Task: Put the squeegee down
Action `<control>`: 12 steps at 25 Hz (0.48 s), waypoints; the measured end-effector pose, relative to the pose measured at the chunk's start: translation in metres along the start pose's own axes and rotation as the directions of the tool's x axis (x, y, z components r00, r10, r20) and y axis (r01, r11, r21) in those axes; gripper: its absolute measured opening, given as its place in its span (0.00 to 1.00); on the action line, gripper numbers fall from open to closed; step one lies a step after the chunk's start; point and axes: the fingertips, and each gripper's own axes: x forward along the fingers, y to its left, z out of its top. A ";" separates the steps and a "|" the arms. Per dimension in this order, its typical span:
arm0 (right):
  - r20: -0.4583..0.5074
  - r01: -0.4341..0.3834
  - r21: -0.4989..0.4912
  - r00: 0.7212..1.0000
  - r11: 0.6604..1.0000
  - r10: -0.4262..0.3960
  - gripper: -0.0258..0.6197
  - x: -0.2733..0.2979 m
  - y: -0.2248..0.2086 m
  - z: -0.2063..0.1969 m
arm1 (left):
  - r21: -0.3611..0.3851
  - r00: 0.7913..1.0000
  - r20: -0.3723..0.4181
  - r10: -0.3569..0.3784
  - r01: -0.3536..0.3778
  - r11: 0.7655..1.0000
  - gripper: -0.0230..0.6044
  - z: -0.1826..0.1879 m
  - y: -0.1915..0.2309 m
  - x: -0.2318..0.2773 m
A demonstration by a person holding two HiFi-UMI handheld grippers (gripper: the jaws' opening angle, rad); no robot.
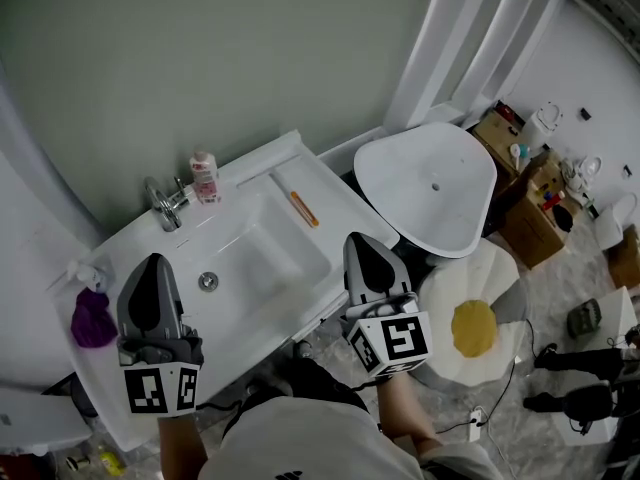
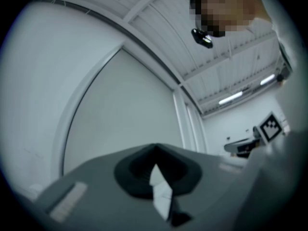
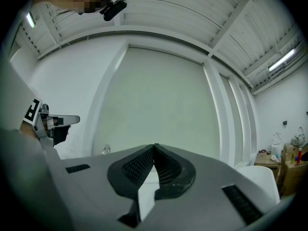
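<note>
Head view: the left tool [image 1: 152, 260] hangs over the left part of the white sink [image 1: 262, 268], and the right tool [image 1: 362, 240] hangs at the sink's right front corner. Both point towards the wall. The squeegee [image 1: 305, 209] shows only as a slim orange bar. It lies on the ledge at the right of the basin, near the back edge, apart from both tools. A tap [image 1: 164, 204] stands at the back of the sink with a pink bottle [image 1: 205, 176] just beside it. A purple cloth [image 1: 92, 318] lies at the sink's left end. To the right of the sink is a white toilet [image 1: 430, 183]. A rug shaped like a fried egg [image 1: 478, 330] lies on the floor before it, and cardboard boxes [image 1: 530, 218] stand further right.

Left gripper view: the left tool [image 2: 155, 147] has its jaws closed tip to tip with nothing between them. It points at a pale wall. The marker cube of the right tool [image 2: 272, 126] shows at the far right.

Right gripper view: the right tool [image 3: 154, 146] is likewise closed, its ribbed pads [image 3: 137, 166] meeting at the tips, and it is empty. The left tool [image 3: 50, 123] shows at the left edge. The top of the tap [image 3: 106, 150] peeps above the jaws, and the boxes [image 3: 291, 160] stand at the far right.
</note>
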 end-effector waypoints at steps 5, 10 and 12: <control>0.003 0.011 0.014 1.000 1.000 -0.011 0.04 -0.006 0.001 0.000 | 0.001 1.000 -0.009 -0.011 0.011 1.000 0.05 -0.001 -0.002 -0.004; 0.009 0.014 0.015 1.000 1.000 -0.014 0.04 -0.011 0.004 0.001 | 0.001 1.000 -0.004 -0.020 0.020 1.000 0.05 0.001 -0.003 -0.006; 0.013 0.016 0.016 1.000 1.000 -0.016 0.04 -0.013 0.004 0.002 | 0.000 1.000 -0.004 -0.021 0.021 1.000 0.05 0.000 -0.003 -0.007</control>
